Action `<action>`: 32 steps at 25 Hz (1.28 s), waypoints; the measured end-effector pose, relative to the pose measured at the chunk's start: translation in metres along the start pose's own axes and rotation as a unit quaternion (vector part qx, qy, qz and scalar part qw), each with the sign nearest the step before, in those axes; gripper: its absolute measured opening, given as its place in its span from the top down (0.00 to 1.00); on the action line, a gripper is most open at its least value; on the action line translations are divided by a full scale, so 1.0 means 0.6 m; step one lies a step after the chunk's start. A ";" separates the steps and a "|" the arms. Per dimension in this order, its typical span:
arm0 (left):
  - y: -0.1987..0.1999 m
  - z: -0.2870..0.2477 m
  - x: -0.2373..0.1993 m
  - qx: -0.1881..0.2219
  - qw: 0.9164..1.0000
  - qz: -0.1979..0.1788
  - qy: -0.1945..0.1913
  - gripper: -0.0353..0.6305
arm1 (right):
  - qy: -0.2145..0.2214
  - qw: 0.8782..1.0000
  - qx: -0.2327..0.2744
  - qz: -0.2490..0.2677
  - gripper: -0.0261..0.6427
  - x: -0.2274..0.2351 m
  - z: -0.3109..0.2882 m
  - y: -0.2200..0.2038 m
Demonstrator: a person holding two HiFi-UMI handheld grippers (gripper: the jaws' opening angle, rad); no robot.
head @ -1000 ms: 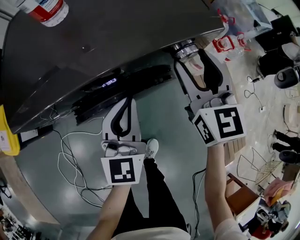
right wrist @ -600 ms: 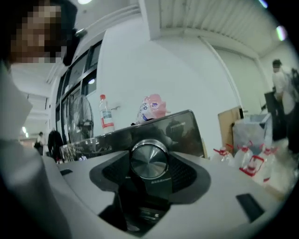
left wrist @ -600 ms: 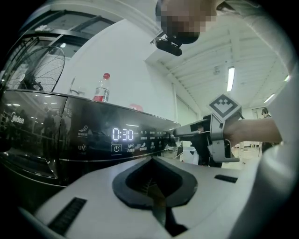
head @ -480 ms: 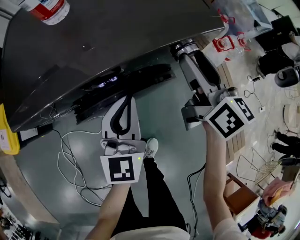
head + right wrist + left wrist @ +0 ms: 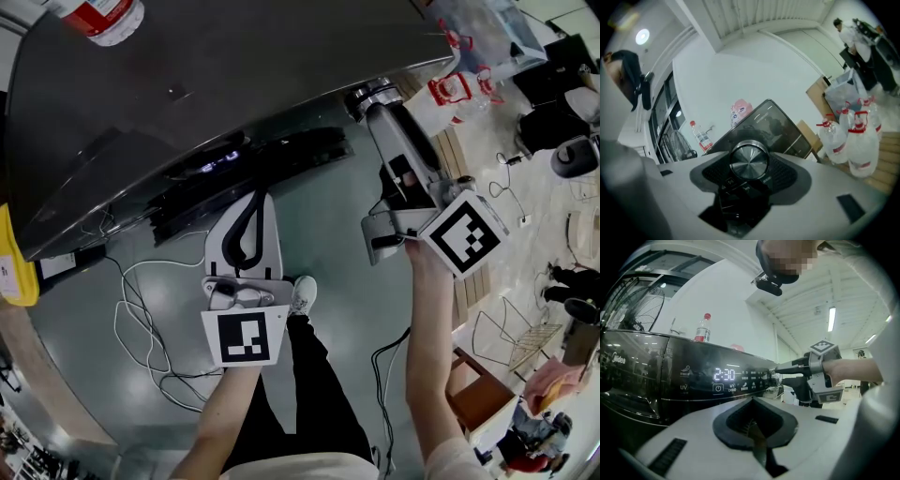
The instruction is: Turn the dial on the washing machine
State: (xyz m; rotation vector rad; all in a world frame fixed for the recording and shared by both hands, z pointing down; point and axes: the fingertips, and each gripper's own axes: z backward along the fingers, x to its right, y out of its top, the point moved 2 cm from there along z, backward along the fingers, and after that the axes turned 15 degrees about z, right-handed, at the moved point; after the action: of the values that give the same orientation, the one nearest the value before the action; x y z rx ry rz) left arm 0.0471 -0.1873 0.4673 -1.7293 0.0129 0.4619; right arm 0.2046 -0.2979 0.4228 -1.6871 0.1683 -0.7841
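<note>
Gripping polished metal dial at right end of washing machine front panel, right claw clamps its rim. Dial rigid, smooth, likely slippery; best squeezed firmly on opposite sides. Left claw closed, empty, well clear.

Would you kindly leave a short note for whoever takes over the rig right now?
Left gripper: shut, empty, held idle just short of the washing machine front.
Right gripper: shut on the dial, right of the display; it has rolled with the dial over the last second.
The display reads 2:30.
Left to do: finish turning to the wanted setting, then open the jaws and back off.
</note>
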 end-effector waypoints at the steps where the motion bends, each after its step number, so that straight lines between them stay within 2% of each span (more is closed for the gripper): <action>1: -0.001 0.000 -0.001 -0.001 1.000 0.004 0.001 0.95 | -0.001 0.999 0.004 -0.038 0.56 0.006 0.002 -0.003; 4: -0.001 0.000 -0.002 -0.001 1.000 0.006 0.003 0.95 | 0.003 0.987 0.024 -0.158 0.56 0.018 0.006 -0.013; 10: 0.001 0.001 -0.004 -0.001 1.000 0.006 0.006 0.95 | 0.008 0.981 0.034 -0.190 0.56 0.019 0.008 -0.011; 12: 0.000 0.002 -0.004 -0.001 1.000 0.007 0.006 0.95 | 0.014 0.969 0.045 -0.243 0.56 0.024 0.009 -0.017; 15: -0.006 0.001 -0.003 -0.004 1.000 0.006 0.005 0.95 | 0.027 0.937 0.063 -0.343 0.56 0.031 0.008 -0.028; 17: -0.009 0.000 -0.002 -0.007 1.000 0.006 0.004 0.95 | 0.029 0.927 0.068 -0.367 0.56 0.031 0.007 -0.030; 22: -0.009 -0.003 -0.001 -0.007 1.000 0.004 0.003 0.95 | 0.030 0.929 0.068 -0.361 0.56 0.029 0.007 -0.031; 25: -0.004 -0.005 0.000 -0.003 1.000 0.001 0.000 0.95 | 0.029 0.936 0.076 -0.344 0.56 0.029 0.008 -0.029; 29: 0.009 0.002 0.004 -0.007 1.000 -0.004 -0.002 0.95 | 0.008 0.955 0.076 -0.286 0.56 0.023 0.023 -0.014; 32: 0.035 0.001 0.009 -0.009 1.000 -0.012 -0.009 0.95 | -0.024 0.978 0.080 -0.193 0.56 0.010 0.045 0.027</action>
State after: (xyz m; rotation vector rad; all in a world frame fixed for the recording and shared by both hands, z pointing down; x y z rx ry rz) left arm 0.0465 -0.1898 0.4456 -1.7416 -0.0256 0.4603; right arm 0.2297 -0.2838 0.4085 -1.6021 -0.2600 -1.0142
